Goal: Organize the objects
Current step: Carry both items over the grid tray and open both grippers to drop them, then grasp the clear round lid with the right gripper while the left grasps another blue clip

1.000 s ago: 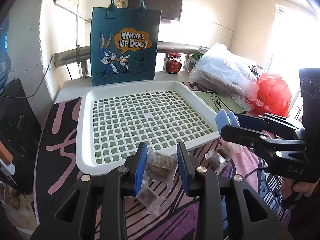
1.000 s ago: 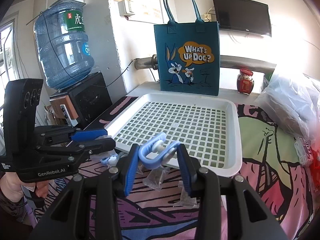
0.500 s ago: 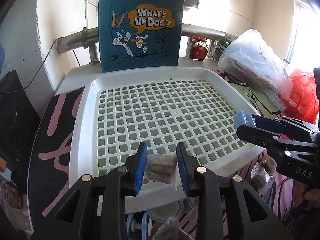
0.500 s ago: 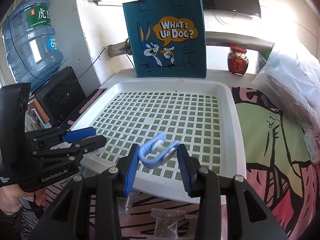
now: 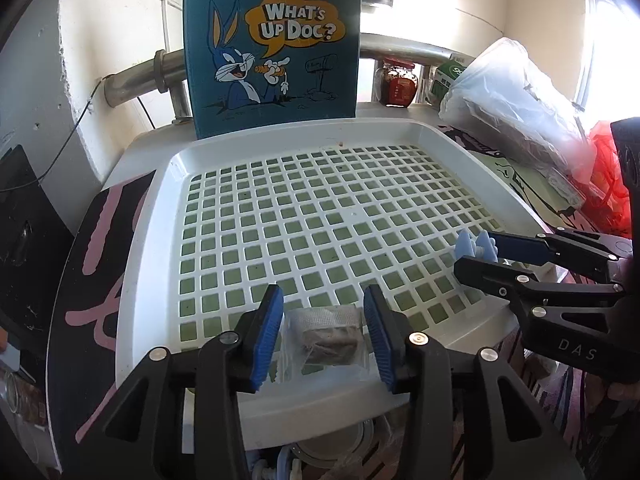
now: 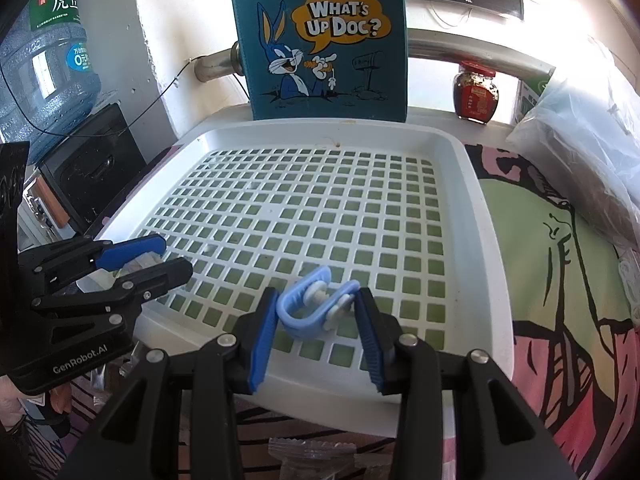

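A white perforated tray (image 5: 160, 216) (image 6: 488, 240) lies on the table. My left gripper (image 5: 324, 336) stands over the tray's near edge; a clear packet with a brown block (image 5: 328, 336) lies between its blue pads with gaps on both sides. My right gripper (image 6: 316, 316) is over the tray's near right part; a light blue U-shaped clip (image 6: 308, 308) sits between its pads, touching the left one. Each gripper shows in the other's view: the right one (image 5: 476, 252) and the left one (image 6: 160, 256).
A teal Bugs Bunny tote bag (image 5: 272, 40) stands behind the tray. A red jar (image 6: 476, 92) and a plastic bag (image 5: 512, 92) sit at the back right, a water jug (image 6: 44, 52) at the left. Loose packets and a clip (image 5: 280, 464) lie on the patterned cloth in front.
Both grippers have moved forward from the cloth to over the tray with their objects. The left jaws have widened and the packet now lies loose between them.
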Tool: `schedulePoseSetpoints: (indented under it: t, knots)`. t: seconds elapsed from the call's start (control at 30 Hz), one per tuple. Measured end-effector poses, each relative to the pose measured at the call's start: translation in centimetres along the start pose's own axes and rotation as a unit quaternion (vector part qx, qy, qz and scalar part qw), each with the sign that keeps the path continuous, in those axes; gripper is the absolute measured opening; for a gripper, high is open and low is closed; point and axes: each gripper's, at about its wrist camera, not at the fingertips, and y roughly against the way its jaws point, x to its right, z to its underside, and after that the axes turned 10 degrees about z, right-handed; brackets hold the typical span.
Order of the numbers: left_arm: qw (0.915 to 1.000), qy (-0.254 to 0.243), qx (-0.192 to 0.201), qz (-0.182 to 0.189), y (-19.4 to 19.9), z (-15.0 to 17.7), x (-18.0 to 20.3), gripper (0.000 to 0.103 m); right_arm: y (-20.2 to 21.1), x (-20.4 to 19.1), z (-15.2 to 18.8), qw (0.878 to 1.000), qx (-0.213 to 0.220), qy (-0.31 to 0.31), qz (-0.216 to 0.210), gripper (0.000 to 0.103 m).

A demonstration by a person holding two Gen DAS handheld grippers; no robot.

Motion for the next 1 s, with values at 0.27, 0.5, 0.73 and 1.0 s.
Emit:
schedulePoseSetpoints:
  t: [0.27, 0.5, 0.73, 1.0]
  knots:
    - [0.9986, 0.004, 0.052, -0.001, 4.6, -0.6, -0.6, 0.073, 4.6, 2.1, 0.1, 0.998, 0.054, -0.042, 0.008, 0.049]
    - [0.9917, 0.035, 0.123, 0.002, 10.2, 0.5, -2.5, 0.091, 11.0, 4.8, 1.4, 0.986, 0.144, -0.088, -0.013, 0.061]
    - [0.9922, 0.044, 0.116, 0.002, 11.8, 3.6, -2.8, 0.091, 13.4, 6.4, 3.4, 0.984, 0.152, -0.096, -0.009, 0.061]
    - [0.9977, 0.057, 0.036, 0.002, 9.0, 7.5, -2.8, 0.091, 10.7, 7.4, 6.0, 0.993, 0.078, -0.083, 0.013, 0.060]
